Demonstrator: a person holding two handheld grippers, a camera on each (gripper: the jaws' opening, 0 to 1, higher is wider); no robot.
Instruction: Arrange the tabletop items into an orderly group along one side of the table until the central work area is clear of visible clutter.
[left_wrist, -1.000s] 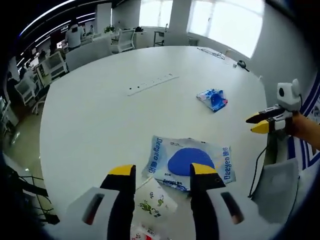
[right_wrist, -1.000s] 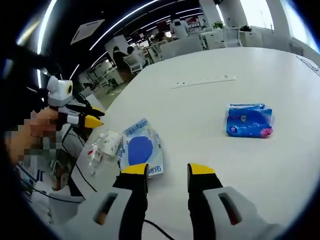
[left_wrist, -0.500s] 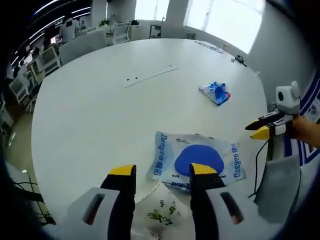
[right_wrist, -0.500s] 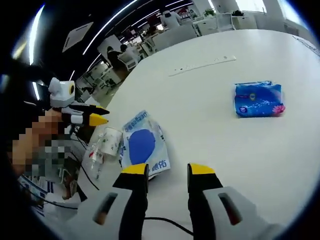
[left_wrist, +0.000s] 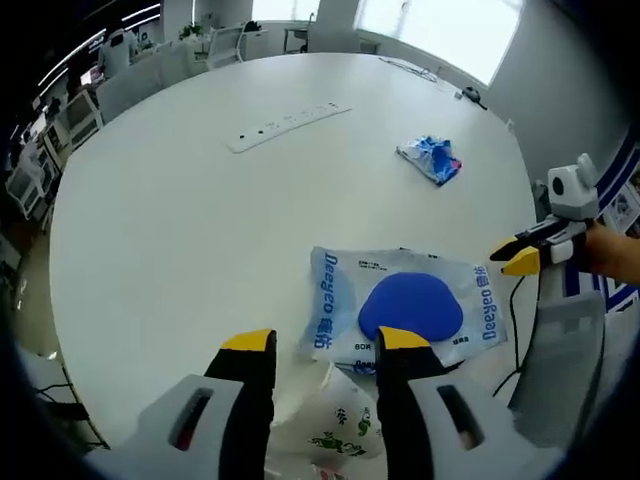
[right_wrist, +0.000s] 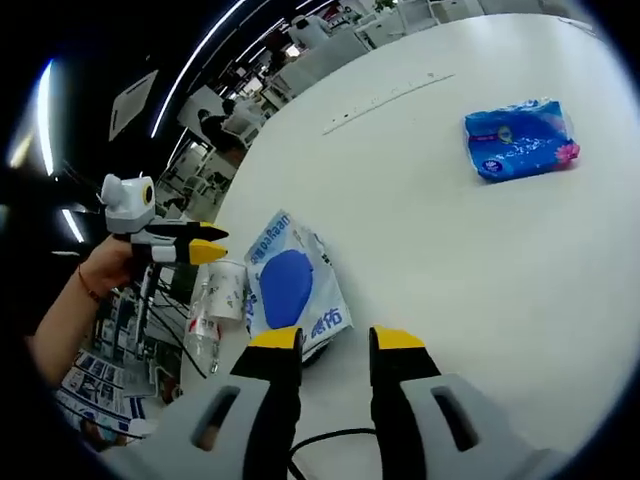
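So the big white table (left_wrist: 180, 230) had a wet-wipes pack (left_wrist: 405, 310) at its near edge, a paper cup (left_wrist: 335, 425) beside it, and a blue tissue pack (right_wrist: 520, 140) far off. Left gripper (left_wrist: 315, 345) and right gripper (right_wrist: 335, 340) hovered, jaws apart, holding nothing.

Grey grippers, yellow-tipped black fingers (left_wrist: 249, 345); red wristband (right_wrist: 84, 285).

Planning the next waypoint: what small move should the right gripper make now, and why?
Probably advance the open, empty right gripper toward the blue tissue pack. It lies alone mid-table, while the wipes pack and paper cup already sit together near the table's edge.
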